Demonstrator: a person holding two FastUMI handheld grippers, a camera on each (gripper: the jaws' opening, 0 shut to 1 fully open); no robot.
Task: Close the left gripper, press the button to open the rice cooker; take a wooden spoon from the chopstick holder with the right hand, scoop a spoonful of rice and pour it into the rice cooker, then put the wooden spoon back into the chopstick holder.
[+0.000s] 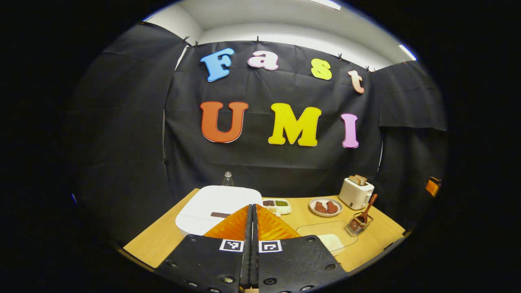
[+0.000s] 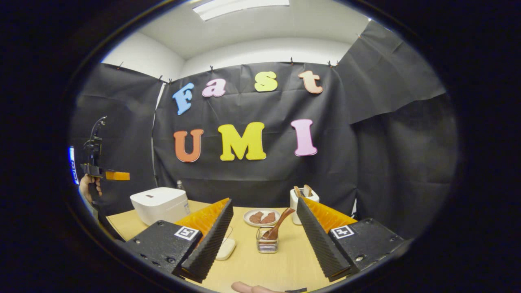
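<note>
- In the left gripper view, the left gripper (image 1: 252, 209) has its two fingers pressed flat together with nothing between them, above the near edge of the white rice cooker (image 1: 215, 207), whose lid is down.
- The left gripper's orange-backed fingertips (image 1: 233, 224) overlap the cooker's front, close to a dark strip on the lid; whether they touch it cannot be told.
- On the wooden table (image 1: 163, 240) a divided tray (image 1: 277, 205) of small foods sits just right of the cooker, with a plate (image 1: 325, 206) holding two brown pieces beyond it and a white toaster (image 1: 356, 193) with bread in its slots farther right.
- The wooden spoon (image 1: 368, 208) stands tilted in the wire chopstick holder (image 1: 359, 225), in front of the toaster and well apart from the cooker.
- A clear container (image 1: 329, 236) with white contents lies near the table's front, between the left gripper and the holder.
- A bottle (image 1: 228, 179) rises behind the cooker.
- In the right gripper view, the right gripper (image 2: 264, 240) is spread wide and empty, its fingers framing the chopstick holder (image 2: 267, 245) and the spoon (image 2: 279, 228) without touching either.
- At the left of that view, a person's hand (image 2: 86, 188) holds the left gripper (image 2: 116, 176) above the closed rice cooker (image 2: 160, 204).
</note>
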